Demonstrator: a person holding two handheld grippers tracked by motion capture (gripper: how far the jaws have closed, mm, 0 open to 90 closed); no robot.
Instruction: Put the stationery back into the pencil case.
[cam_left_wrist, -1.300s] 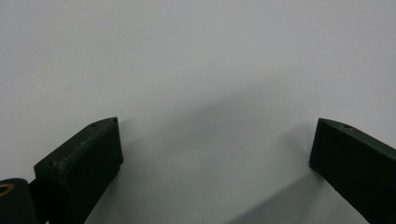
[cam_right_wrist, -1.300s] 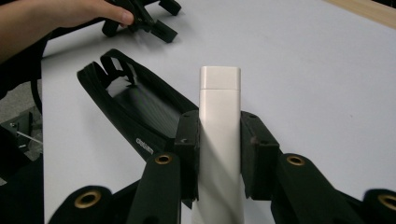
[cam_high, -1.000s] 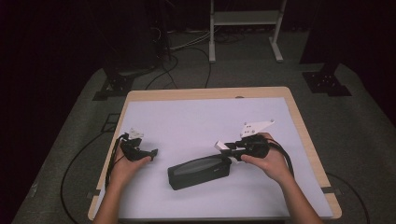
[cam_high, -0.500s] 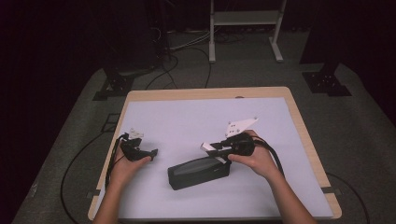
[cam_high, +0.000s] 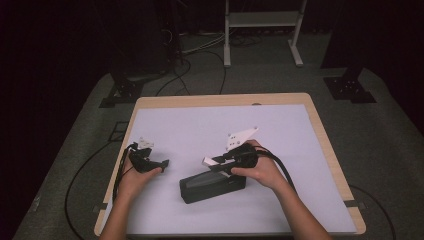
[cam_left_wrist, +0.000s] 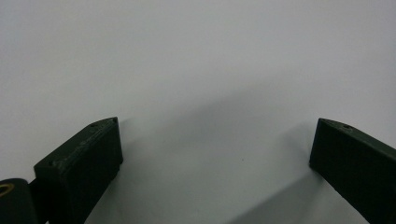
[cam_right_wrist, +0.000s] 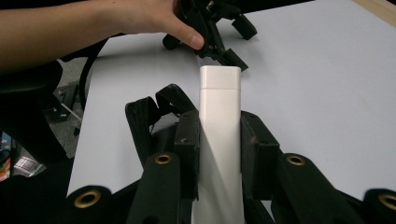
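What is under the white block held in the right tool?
Under the white block, clamped in the right tool, lies a black case on the white table cover. The case's contents are hidden by block and jaws.

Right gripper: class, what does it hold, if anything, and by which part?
The right gripper is shut on a white rectangular bar, its jaws pressing the bar's two long sides partway along, the far end sticking out.

left claw (cam_left_wrist: 212, 154) jaws wide apart, right claw (cam_right_wrist: 219, 140) apparently clamped
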